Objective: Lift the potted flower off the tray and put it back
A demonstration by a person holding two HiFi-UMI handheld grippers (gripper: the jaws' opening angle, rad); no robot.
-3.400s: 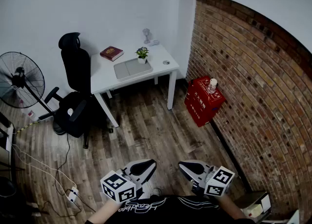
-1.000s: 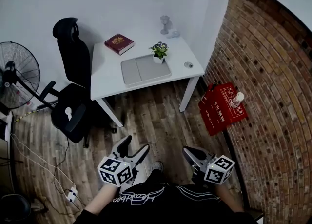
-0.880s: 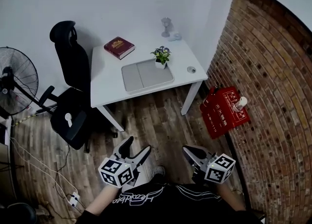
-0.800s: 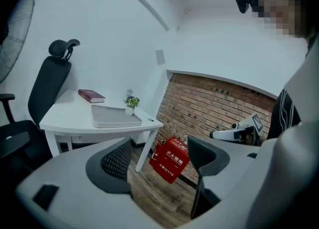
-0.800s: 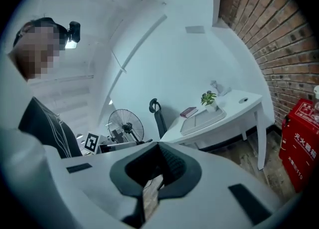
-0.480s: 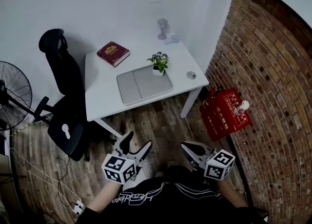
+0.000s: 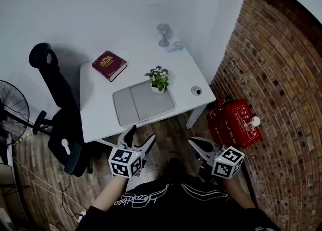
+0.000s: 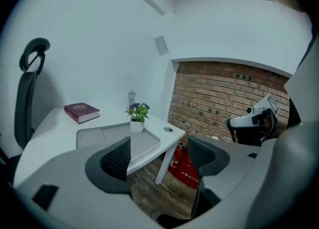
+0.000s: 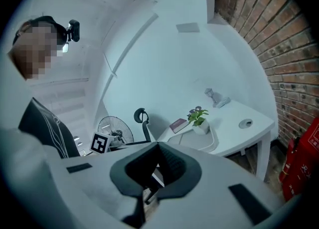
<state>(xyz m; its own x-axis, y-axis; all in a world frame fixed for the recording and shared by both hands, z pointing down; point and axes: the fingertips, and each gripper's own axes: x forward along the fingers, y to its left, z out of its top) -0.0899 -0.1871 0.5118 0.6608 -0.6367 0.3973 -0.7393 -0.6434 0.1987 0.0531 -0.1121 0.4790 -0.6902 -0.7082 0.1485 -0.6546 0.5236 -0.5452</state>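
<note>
The small white pot of purple flowers point(image 7: 158, 80) stands on the flat grey tray point(image 7: 133, 108), at its upper right corner. It looks light but tippy: grip the stiff pot, not the stems. The left gripper point(image 7: 142, 134) is spread and empty, and the right gripper point(image 7: 193, 143) is pressed together on nothing.

The right gripper point(image 9: 158, 147) has its jaws together, nothing between them. Well beyond, a white table point(image 9: 259, 128) bears a tray point(image 9: 193, 141); the flower pot point(image 9: 200, 121) stands at its far edge, a book point(image 9: 178, 124) just behind. A brick wall point(image 9: 259, 18) rises at right
</note>
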